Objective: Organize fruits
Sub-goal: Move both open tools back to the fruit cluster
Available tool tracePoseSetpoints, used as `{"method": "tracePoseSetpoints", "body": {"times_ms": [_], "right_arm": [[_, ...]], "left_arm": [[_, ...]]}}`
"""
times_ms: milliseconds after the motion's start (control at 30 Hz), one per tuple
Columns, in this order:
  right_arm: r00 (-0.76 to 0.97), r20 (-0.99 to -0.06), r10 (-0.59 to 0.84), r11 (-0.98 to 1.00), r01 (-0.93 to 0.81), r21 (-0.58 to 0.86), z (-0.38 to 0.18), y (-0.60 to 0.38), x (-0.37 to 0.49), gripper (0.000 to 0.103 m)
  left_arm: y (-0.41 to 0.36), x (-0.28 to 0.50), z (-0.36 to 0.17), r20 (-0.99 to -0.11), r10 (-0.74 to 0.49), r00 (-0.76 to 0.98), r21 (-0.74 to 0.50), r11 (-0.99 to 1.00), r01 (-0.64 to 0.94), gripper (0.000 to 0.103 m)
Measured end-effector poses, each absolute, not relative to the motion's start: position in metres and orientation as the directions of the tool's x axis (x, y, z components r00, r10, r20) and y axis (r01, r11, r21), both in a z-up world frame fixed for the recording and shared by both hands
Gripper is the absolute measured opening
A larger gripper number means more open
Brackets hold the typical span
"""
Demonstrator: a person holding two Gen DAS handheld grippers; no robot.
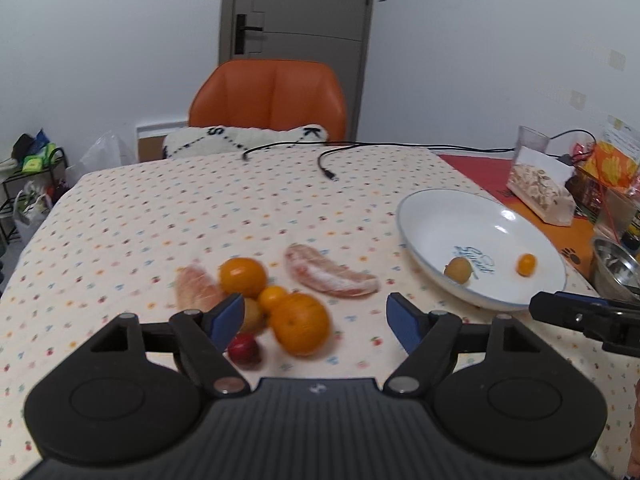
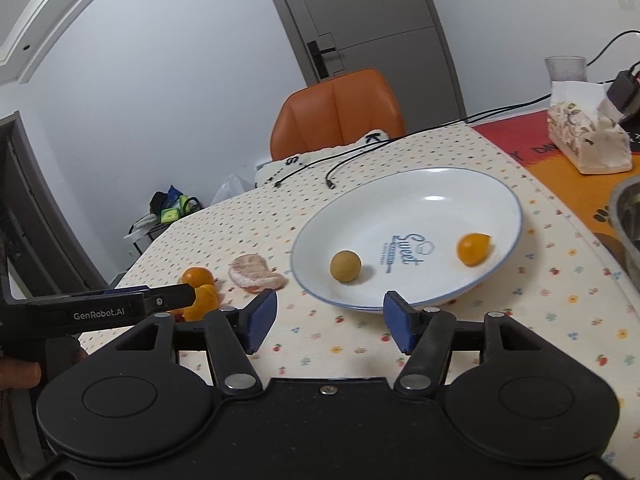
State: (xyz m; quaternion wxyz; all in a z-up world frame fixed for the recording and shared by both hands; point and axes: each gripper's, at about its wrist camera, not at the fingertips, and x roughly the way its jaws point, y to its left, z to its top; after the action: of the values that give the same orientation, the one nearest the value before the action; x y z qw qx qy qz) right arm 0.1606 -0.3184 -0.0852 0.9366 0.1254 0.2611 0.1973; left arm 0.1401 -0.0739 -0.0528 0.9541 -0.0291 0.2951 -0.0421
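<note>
Two small fruits lie in the plate (image 2: 516, 204); the fruit pile (image 1: 276, 312) remains on the counter (image 1: 160, 220). Left gripper (image 1: 316, 316) and right gripper (image 2: 330, 316): fingers wide apart, empty.

The left gripper (image 1: 315, 316) fills the lower part of the left wrist view, its two blue-padded fingers (image 1: 228, 316) spread wide with nothing between them. The right gripper (image 2: 330, 316) sits low in the right wrist view, jaws likewise wide apart and empty. Each gripper shows in the other's view: the right one pokes in at the right edge, the left one reaches in from the left edge, a hand (image 2: 18, 374) partly visible beneath it.
</note>
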Motion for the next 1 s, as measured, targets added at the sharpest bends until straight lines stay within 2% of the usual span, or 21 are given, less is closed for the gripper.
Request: {"method": "tracePoseSetpoints", "body": {"times_ms": [200,567,767,900,1000], "right_arm": [[0.767,-0.444,0.462,0.881,-0.337,0.333,-0.087,-0.302,0.162,0.069],[0.737,-0.465,0.490,0.869,-0.371,0.328,-0.091,-0.280,0.166,0.075],[0.723,-0.481,0.496,0.867,-0.380,0.322,-0.094,-0.272,0.169,0.075],[0.712,-0.490,0.503,0.863,-0.390,0.320,-0.096,-0.263,0.172,0.075],[0.701,-0.498,0.511,0.859,-0.402,0.316,-0.097,-0.256,0.173,0.075]], "left_arm": [[-0.055,0.133,-0.057,-0.563,-0.070,0.824,-0.085,0.996,0.026,0.076],[-0.023,0.124,-0.069,-0.570,-0.037,0.821,-0.125,0.991,-0.043,0.075],[-0.009,0.122,-0.077,-0.576,-0.027,0.817,-0.147,0.987,-0.071,0.062],[0.000,0.123,-0.080,-0.582,-0.029,0.813,-0.161,0.984,-0.081,0.046],[0.004,0.125,-0.085,-0.590,-0.032,0.807,-0.170,0.982,-0.085,0.040]]}}
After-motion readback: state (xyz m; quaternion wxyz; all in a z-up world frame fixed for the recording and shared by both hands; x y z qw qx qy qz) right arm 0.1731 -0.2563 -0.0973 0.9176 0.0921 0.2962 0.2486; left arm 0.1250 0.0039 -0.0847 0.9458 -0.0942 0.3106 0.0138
